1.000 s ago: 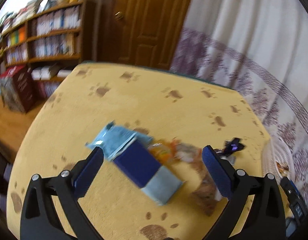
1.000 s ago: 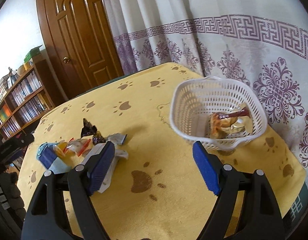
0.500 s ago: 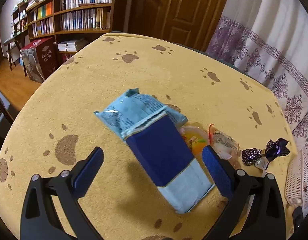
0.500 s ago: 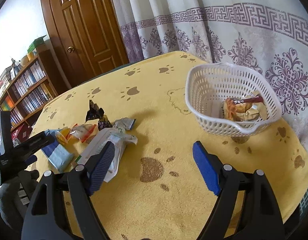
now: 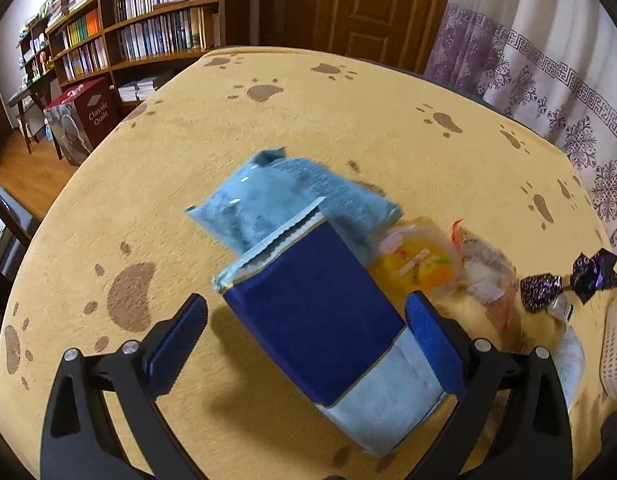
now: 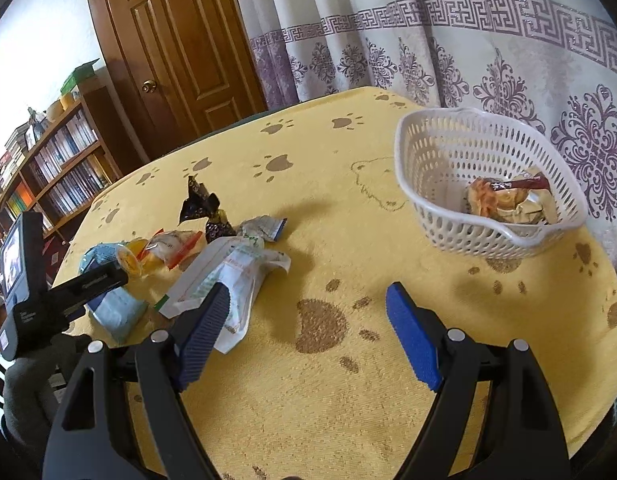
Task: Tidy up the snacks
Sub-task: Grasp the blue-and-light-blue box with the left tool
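Lying between left fingers [image 5: 176, 354], blue packet [image 5: 316, 312]

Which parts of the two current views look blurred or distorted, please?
Left wrist view: the blue snack packet and the orange jelly cup are smeared by motion blur, and the bookshelf bows with fisheye curvature. Right wrist view: sharp overall, the white basket crisp, the curtain lines curved.

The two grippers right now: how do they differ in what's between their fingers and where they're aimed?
The left gripper straddles the dark-blue and light-blue packet, pads not pressing on it; the right gripper has only bare yellow tablecloth between its fingers. The left aims down into the snack pile; the right aims at open cloth short of the white basket. Both are open, with blue pads.
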`<state>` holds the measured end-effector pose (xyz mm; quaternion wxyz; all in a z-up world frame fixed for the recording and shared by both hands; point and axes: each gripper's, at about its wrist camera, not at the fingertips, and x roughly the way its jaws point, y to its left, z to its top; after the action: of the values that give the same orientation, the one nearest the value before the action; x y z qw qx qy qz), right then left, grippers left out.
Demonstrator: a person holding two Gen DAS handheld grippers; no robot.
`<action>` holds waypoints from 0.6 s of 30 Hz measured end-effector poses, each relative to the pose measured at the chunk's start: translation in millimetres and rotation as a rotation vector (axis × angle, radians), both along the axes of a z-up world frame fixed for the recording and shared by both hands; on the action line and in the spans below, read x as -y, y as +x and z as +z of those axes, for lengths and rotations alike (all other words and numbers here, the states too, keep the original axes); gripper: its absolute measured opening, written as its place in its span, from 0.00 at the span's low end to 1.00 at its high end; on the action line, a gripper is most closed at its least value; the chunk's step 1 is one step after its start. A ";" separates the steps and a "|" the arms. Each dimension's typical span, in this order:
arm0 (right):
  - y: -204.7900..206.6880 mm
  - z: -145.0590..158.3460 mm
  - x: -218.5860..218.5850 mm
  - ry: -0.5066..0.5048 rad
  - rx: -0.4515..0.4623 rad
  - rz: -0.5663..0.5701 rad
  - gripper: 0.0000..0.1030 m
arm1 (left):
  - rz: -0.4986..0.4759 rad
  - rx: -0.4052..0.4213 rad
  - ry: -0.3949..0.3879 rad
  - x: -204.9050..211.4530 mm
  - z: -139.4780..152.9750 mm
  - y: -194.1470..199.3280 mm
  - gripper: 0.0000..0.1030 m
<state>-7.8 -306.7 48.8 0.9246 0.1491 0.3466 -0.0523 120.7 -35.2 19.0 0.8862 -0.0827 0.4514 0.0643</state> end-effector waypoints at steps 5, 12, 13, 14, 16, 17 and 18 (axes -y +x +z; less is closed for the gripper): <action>0.5 0.7 -5.2 -0.001 0.000 0.011 0.80 | -0.001 -0.026 -0.025 -17.1 0.7 -17.1 0.95; 0.9 -0.2 -13.1 -0.002 -0.003 0.030 0.80 | 0.008 -0.042 -0.036 -33.8 -1.4 -37.8 0.95; 0.8 -0.6 -13.9 -0.002 -0.004 0.033 0.80 | 0.009 -0.042 -0.034 -35.2 -1.8 -38.6 0.95; 1.2 -0.9 -14.6 -0.002 -0.005 0.035 0.80 | 0.009 -0.042 -0.030 -36.4 -2.6 -39.4 0.95; 1.7 -1.8 -15.6 -0.002 -0.008 0.037 0.80 | 0.000 -0.039 -0.021 -36.6 -3.3 -39.6 0.95; 2.1 -2.2 -16.1 -0.001 -0.010 0.037 0.80 | -0.003 -0.039 -0.010 -35.8 -3.6 -39.9 0.91; 2.3 -2.7 -16.1 -0.001 -0.011 0.037 0.80 | -0.003 -0.034 0.002 -35.1 -3.2 -40.7 0.85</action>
<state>-5.6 -290.6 46.2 0.9236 0.1417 0.3543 -0.0363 80.0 -0.1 15.8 0.8785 -0.0801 0.4666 0.0647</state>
